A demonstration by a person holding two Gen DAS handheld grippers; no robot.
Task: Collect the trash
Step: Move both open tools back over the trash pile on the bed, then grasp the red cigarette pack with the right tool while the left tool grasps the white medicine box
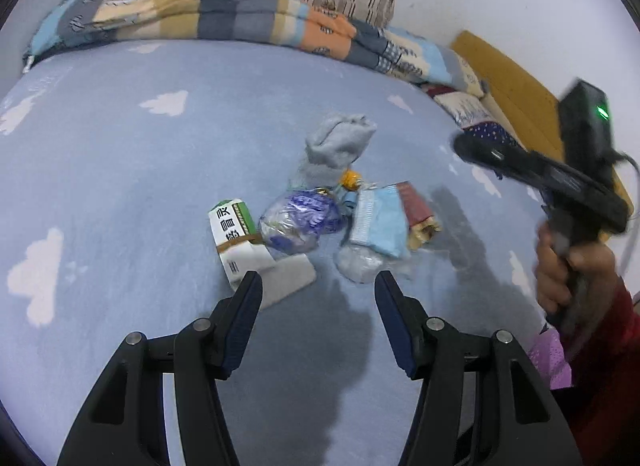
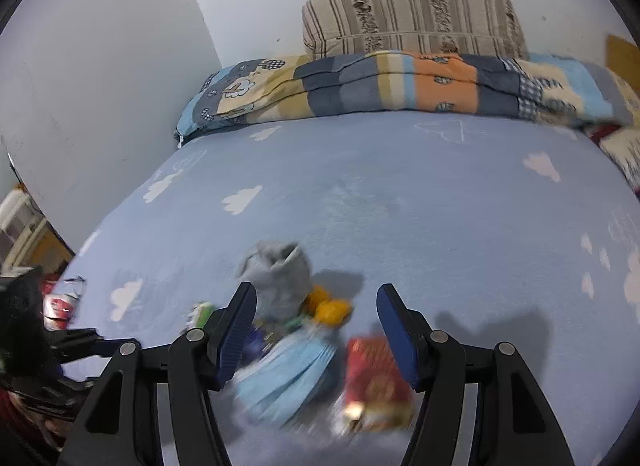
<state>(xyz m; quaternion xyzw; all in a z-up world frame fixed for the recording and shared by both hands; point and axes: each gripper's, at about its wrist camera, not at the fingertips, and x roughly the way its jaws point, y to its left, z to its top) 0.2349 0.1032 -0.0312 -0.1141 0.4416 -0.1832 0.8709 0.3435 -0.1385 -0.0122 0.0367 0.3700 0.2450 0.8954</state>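
Both the left gripper [image 1: 318, 280] and the right gripper [image 2: 316, 294] stand open with nothing between the pads, above a heap of trash on the blue bedsheet [image 1: 120, 153]. Nearest the left jaws lie a white box [image 1: 236, 234] and a crumpled plastic bag [image 1: 298, 219]; a blue face mask [image 2: 288, 370] and a red packet [image 2: 376, 374] lie under the right. All look light and soft or crushable; the bag may slip, so pinching a bunched fold seems best.

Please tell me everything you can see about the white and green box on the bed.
The white and green box looks like a cardboard medicine carton, white with a green end and dark printed characters, plus a brown band across its middle. It lies flat and slanted on the blue cloud-print sheet, at the left edge of the litter pile. A crumpled clear wrapper with purple print rests against its right side. No gripper touches it.
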